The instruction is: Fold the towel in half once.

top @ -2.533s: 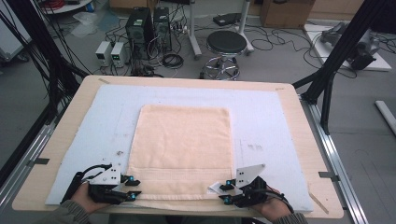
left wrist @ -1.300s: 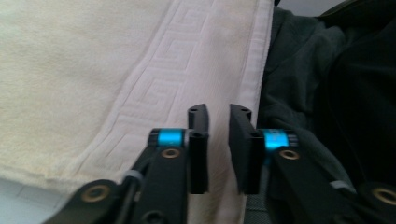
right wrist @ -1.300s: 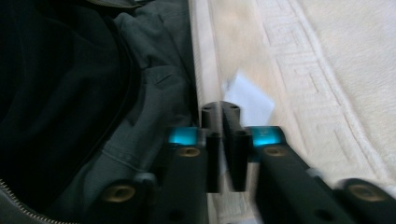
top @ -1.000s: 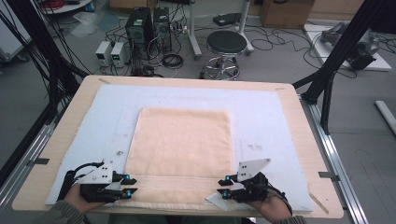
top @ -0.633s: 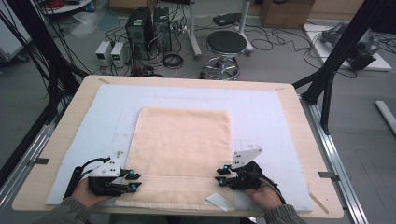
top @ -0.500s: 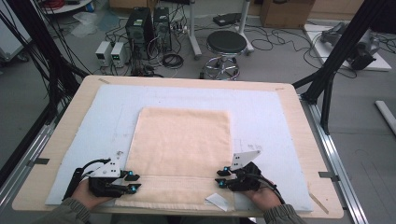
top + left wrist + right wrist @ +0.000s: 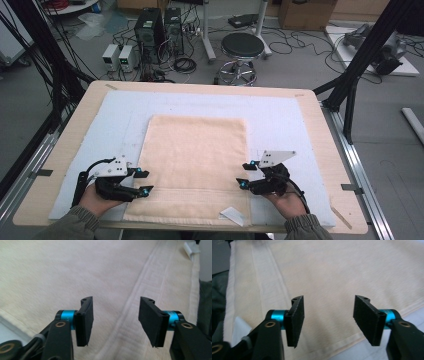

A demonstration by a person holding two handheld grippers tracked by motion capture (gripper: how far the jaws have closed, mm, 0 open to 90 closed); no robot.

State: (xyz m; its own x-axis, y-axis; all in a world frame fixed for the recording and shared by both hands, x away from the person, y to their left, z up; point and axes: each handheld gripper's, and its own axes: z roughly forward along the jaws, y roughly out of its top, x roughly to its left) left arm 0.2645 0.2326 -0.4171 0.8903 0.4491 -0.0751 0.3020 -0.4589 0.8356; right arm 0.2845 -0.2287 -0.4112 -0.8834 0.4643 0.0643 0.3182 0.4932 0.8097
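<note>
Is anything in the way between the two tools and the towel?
No. The left tool and right tool sit at the side edges of the towel, jaws just opened, only towel beyond them.

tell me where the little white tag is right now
In the high view the white tag lies at the towel's near right corner, by the table's front edge, just in front of the right gripper and beside the person's right hand.

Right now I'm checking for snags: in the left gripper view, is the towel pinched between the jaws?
No: the left gripper's jaws stand apart, and the towel lies flat and unpinched behind the gap.
</note>
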